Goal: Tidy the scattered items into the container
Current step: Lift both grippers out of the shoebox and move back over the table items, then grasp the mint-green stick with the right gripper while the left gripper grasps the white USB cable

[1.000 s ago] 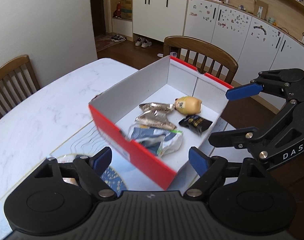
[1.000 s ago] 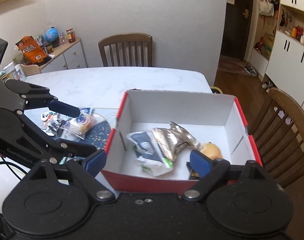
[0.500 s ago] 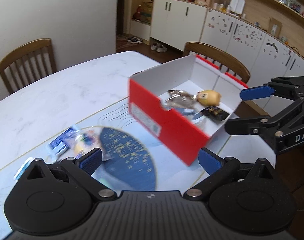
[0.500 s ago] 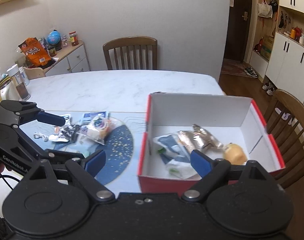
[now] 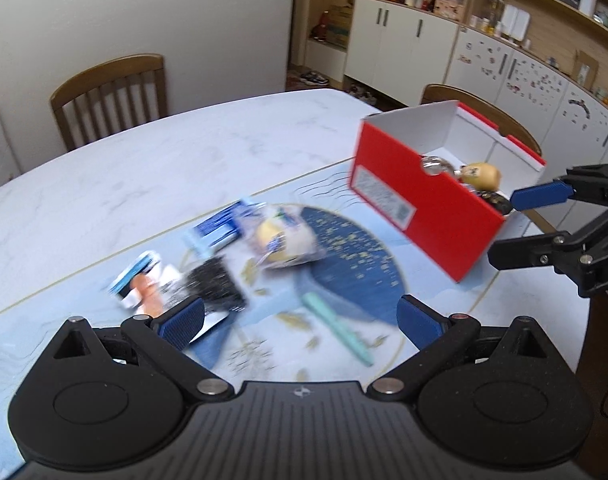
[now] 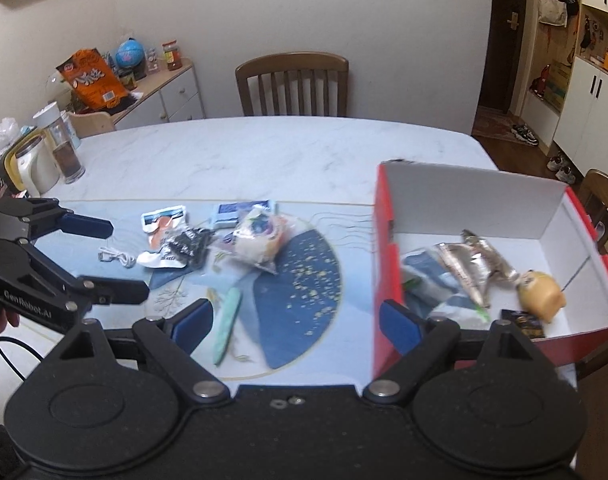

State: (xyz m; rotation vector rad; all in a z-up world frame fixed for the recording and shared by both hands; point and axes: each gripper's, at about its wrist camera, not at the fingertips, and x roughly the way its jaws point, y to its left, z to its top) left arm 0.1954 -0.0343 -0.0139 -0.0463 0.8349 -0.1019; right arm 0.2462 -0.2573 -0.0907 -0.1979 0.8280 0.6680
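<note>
Grippers, left [image 5: 300, 322] & right [image 6: 294, 326], both hanging wide open, empty, w/ wrapped bun [image 6: 260, 242] lying on mat left of red box [image 6: 384, 248]: prob. light, squashy, crinkly-slick; pinching wrapper's edge looks safest.

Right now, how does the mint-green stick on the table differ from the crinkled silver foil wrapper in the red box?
The mint-green stick lies on the blue patterned mat, outside the red cardboard box; the crinkled silver foil wrapper is already inside it. The stick is slim, straight and matt; the wrapper is wider, creased and shiny. The stick lies alone, while the wrapper rests against other packets. Neither is touched by any tongs.
</note>
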